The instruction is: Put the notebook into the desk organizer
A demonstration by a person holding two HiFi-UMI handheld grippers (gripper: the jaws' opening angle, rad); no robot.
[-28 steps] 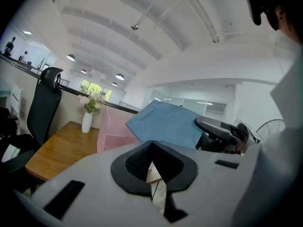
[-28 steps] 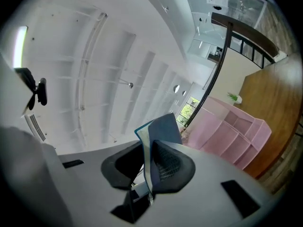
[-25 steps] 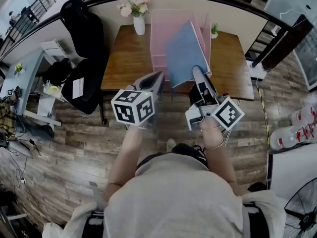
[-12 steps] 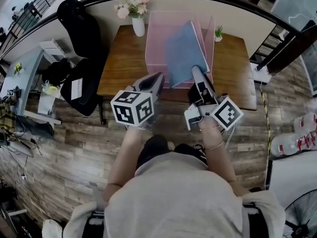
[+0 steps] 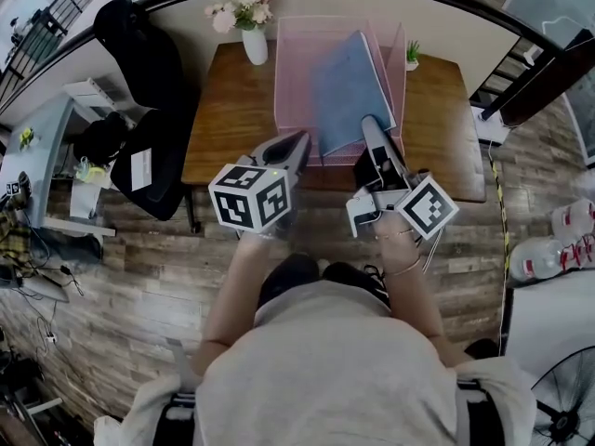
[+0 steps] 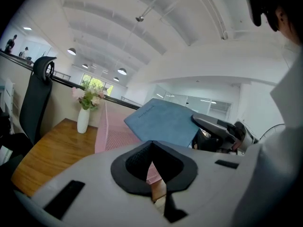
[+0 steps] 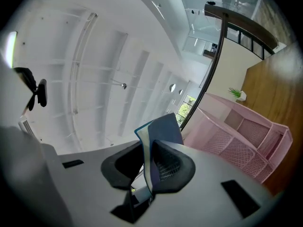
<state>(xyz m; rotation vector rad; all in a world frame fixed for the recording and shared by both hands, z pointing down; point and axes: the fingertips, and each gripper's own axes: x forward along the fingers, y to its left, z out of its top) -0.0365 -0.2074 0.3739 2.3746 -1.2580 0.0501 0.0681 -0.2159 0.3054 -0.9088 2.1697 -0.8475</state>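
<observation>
The blue notebook [image 5: 349, 91] stands tilted over the open top of the pink desk organizer [image 5: 297, 63], its near edge clamped in your right tool [image 5: 372, 136]. In the right gripper view the pads press on both covers, and only a strip of the notebook [image 7: 161, 124] rises past them, so the rest of it is cut off there. From the head view you cannot tell whether the far edge touches the organizer's mesh or hangs clear of it. The near corner is hidden behind the right tool. The notebook's right edge lies over the organizer's right wall.

Your left tool [image 5: 296, 149] hovers just in front of the organizer's near left corner. Its jaws are drawn together at the tips with nothing between them.

The organizer sits at the back of the wooden surface [image 5: 232, 110]. A vase of flowers [image 5: 253, 37] is just left of the organizer and a small potted plant [image 5: 413, 56] just right of it. An office chair [image 5: 139, 82] stands well left of the organizer, partly cut off.
</observation>
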